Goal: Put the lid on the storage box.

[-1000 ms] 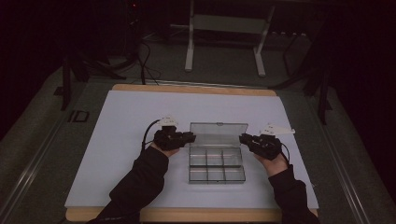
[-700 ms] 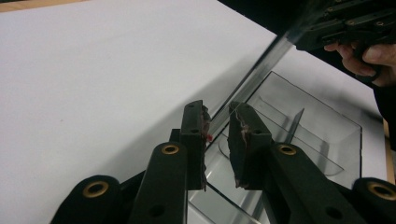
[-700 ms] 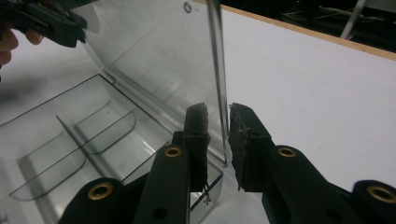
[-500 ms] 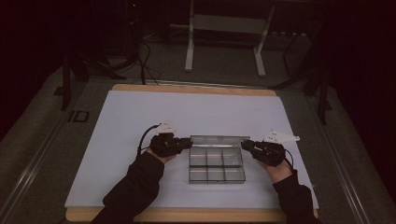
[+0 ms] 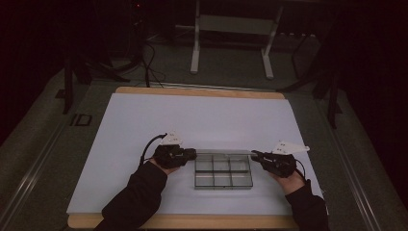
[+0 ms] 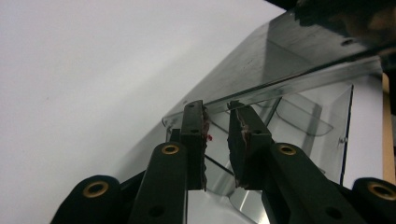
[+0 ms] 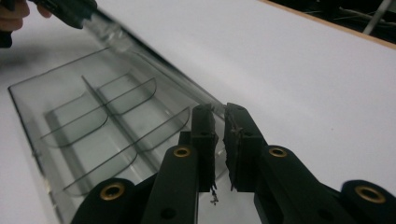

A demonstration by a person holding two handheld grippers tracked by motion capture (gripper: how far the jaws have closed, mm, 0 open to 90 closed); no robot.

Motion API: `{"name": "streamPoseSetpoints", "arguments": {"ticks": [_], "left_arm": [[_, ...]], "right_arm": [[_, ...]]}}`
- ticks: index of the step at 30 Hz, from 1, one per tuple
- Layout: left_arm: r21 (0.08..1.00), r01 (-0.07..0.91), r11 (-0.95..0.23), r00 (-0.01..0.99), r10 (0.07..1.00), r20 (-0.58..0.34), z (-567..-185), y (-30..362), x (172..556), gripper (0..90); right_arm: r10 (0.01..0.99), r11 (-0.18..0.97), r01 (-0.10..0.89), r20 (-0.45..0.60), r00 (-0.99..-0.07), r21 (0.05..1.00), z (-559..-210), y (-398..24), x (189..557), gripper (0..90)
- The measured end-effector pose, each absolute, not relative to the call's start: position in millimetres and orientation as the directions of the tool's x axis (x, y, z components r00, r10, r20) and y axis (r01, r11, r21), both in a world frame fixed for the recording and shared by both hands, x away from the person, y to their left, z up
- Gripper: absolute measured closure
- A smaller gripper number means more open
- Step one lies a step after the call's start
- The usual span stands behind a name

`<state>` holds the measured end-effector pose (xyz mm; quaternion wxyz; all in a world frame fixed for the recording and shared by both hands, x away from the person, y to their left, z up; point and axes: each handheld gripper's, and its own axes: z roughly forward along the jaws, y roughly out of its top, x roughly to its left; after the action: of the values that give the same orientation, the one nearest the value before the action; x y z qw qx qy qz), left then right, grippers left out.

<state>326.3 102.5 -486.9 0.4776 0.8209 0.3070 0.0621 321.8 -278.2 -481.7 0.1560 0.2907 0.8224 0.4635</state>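
Clear divided box (image 5: pixel 223 171) sits near middle of white table (image 5: pixel 144 120), between my hands. My left gripper (image 6: pixel 219 121) pinches lid (image 6: pixel 280 70) at far-left corner; my right gripper (image 7: pixel 218 123) pinches lid's far-right corner. Lid tilted low over compartments.

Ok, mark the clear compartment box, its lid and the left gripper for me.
clear compartment box (image 5: pixel 223 173), high view, on a divider near the middle.
lid (image 6: pixel 280 70), left gripper view, on its flat clear panel.
left gripper (image 5: pixel 191 154), high view, at its jaw tips by the box's corner.
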Motion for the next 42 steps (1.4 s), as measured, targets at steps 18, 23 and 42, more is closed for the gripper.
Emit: {"name": "streamPoseSetpoints", "arguments": {"ticks": [18,23,42], "left_arm": [[0.787,0.472,-0.397,0.804,0.56,-0.2,-506,105,318,75.4],[0.773,0.488,-0.404,0.796,0.569,-0.206,-512,106,321,71.0],[0.753,0.55,-0.36,0.732,0.642,-0.228,-521,114,331,37.0]], "right_arm": [[0.592,0.427,0.385,0.069,-0.803,0.818,-501,-285,318,85.2],[0.597,0.439,0.397,0.068,-0.799,0.806,-506,-285,320,85.0],[0.662,0.397,0.442,0.082,-0.745,0.804,-512,-293,330,58.0]]}}
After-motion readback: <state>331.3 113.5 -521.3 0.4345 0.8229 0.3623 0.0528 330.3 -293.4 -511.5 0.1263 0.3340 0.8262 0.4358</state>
